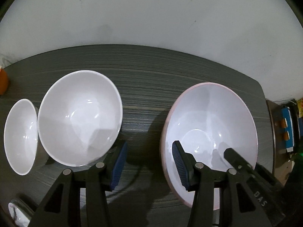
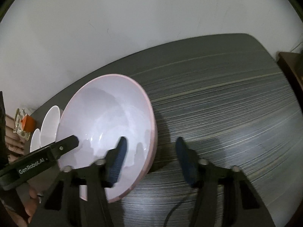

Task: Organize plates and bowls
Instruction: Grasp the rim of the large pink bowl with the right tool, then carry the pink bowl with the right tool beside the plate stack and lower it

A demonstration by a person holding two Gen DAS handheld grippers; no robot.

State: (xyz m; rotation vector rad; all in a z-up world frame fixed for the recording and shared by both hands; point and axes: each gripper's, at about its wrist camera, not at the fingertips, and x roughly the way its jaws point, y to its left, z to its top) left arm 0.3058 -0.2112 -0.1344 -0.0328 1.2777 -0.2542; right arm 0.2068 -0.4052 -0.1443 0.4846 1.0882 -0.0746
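Left wrist view: the pink-rimmed bowl, glossy white inside with a pale pink outer wall, stood on the dark streaked tabletop towards its right edge. The left gripper straddled that bowl's left rim, one blue-padded finger inside and the other outside over the bare top; its pads stood apart from the wall, so it gripped nothing. The right gripper's black finger also reached into the bowl from the right. A medium white bowl and a small white bowl sat side by side by the left edge, rims almost touching.

Right wrist view: the right gripper straddled the pink-rimmed bowl's right rim, one pad inside, one outside, jaws apart and clear of the wall. An orange object lay beyond the left edge.
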